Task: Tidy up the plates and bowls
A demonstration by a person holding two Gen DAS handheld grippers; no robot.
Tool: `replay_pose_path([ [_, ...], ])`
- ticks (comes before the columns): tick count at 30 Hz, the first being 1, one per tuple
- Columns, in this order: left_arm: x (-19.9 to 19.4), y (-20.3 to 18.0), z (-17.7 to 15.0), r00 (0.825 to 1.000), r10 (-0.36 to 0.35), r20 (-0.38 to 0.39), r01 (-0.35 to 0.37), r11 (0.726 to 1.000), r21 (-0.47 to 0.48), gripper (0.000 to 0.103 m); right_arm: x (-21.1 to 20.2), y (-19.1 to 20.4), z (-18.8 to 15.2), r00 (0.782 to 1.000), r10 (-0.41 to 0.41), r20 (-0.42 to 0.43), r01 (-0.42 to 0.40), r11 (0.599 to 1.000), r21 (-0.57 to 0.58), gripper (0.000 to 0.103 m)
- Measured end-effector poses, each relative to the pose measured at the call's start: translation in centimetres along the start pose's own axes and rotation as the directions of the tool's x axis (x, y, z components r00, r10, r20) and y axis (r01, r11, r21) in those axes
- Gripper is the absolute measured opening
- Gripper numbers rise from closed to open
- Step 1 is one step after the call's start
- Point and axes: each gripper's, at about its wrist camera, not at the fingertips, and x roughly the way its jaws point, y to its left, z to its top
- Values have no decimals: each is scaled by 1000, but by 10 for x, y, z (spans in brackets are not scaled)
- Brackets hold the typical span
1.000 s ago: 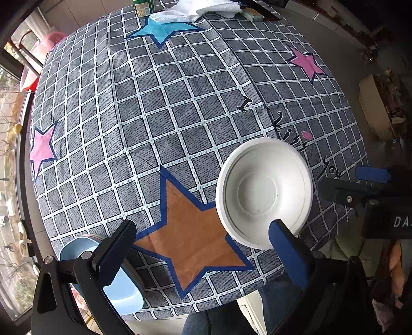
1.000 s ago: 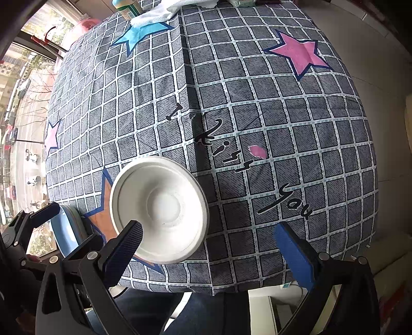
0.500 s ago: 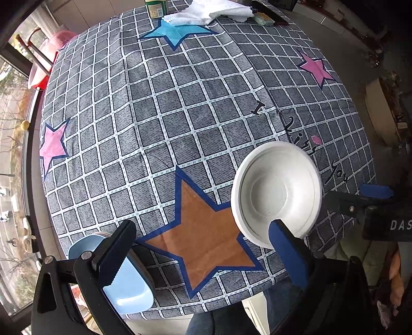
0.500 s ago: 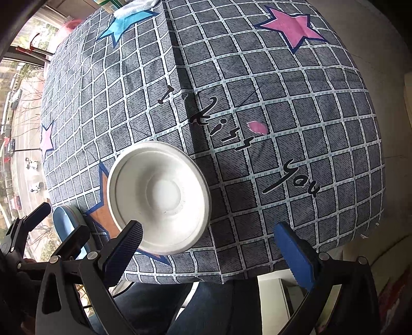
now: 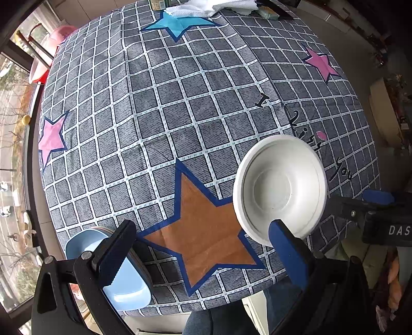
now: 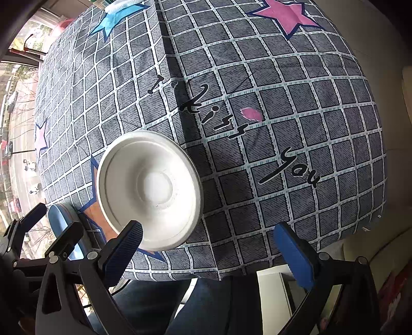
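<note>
A white bowl (image 5: 279, 188) (image 6: 149, 190) stands upright on the checked tablecloth (image 5: 180, 103), near the front edge beside the brown star. A light blue plate (image 5: 121, 273) (image 6: 60, 219) lies at the near-left edge on top of other dishes, partly hidden by my left finger. My left gripper (image 5: 203, 252) hovers open over the brown star, between the blue plate and the white bowl, with nothing in it. My right gripper (image 6: 208, 252) is open and holds nothing; its left finger overlaps the white bowl's near rim in the image.
A white cloth (image 5: 211, 7) and a green container (image 5: 157, 3) sit at the table's far edge. A pink chair (image 5: 49, 51) stands by the window on the left. The person's legs in jeans (image 6: 185, 304) are below the front edge.
Both grippers drifted a little; the right one drew back toward the front edge, so more of the person's legs show. Bowl and plate have not moved.
</note>
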Motion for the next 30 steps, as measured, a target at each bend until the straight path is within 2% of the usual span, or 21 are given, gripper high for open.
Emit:
replay_pose_path([
  [11, 13, -8, 5, 999, 15, -29, -15, 1000, 9, 103, 13, -14, 0, 999, -12, -45, 14, 999, 35, 103],
  [30, 53, -20, 19, 996, 44, -78, -45, 999, -5, 103, 26, -10, 33, 995, -38, -90, 39, 999, 0, 103],
])
